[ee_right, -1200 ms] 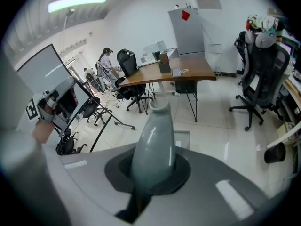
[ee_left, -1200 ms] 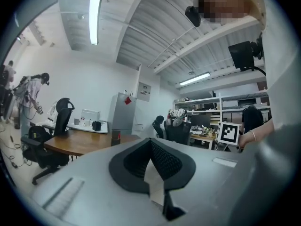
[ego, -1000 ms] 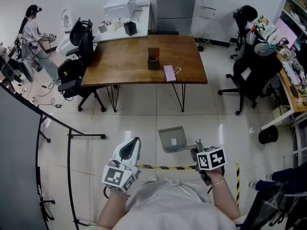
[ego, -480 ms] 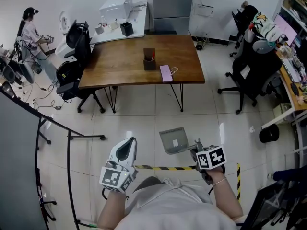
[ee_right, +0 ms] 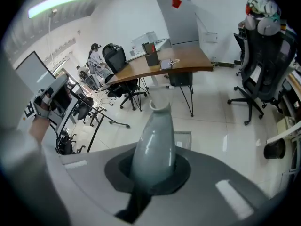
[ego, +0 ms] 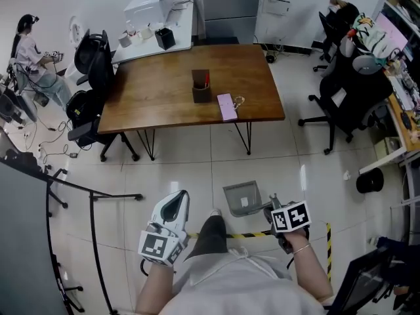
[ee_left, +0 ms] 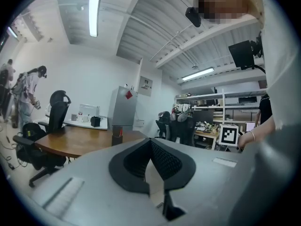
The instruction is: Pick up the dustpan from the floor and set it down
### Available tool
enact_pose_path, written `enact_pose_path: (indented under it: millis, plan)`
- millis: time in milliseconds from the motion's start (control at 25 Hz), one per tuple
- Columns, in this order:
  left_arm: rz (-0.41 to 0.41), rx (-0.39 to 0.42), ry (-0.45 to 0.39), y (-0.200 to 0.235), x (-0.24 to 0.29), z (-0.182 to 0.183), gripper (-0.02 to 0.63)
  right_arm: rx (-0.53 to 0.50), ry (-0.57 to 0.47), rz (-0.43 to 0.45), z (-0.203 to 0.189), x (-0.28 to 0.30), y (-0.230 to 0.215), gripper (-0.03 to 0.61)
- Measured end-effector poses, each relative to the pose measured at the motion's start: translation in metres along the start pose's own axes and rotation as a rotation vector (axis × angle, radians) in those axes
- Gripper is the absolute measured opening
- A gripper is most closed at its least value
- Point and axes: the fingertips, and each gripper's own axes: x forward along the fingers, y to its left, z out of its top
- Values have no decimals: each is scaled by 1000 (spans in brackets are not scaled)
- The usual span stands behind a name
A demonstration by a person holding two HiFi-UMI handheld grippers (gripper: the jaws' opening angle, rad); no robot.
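The grey dustpan (ego: 241, 197) hangs low over the tiled floor ahead of me, and its handle (ee_right: 154, 145) runs back into my right gripper (ego: 273, 208), which is shut on it. In the right gripper view the pan (ee_right: 186, 139) shows just past the handle's tip. I cannot tell whether the pan touches the floor. My left gripper (ego: 176, 203) is held out level at the left, shut, with nothing in it; its dark pads (ee_left: 162, 160) meet in the left gripper view.
A wooden table (ego: 157, 104) with a pen box (ego: 201, 88) and a pink notebook (ego: 227, 106) stands ahead. Office chairs stand left (ego: 90, 56) and right (ego: 346, 87). Yellow-black tape (ego: 252, 234) crosses the floor. A black rail frame (ego: 92, 190) is at the left, a person (ego: 26, 43) far left.
Both grippers have moved forward and a little lower, the dustpan still in the right one. My leg has come into view between the hands, and the table has shifted in the view.
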Motion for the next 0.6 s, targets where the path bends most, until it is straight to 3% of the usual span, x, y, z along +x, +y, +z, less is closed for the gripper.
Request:
enact_pose_path:
  millis: [280, 600]
  plan:
    - [-121, 6, -30, 62, 90, 30, 15, 91, 13, -37, 70, 46, -34, 0]
    - [-109, -28, 56, 105, 151, 14, 14, 127, -9, -64, 120, 120, -79, 2]
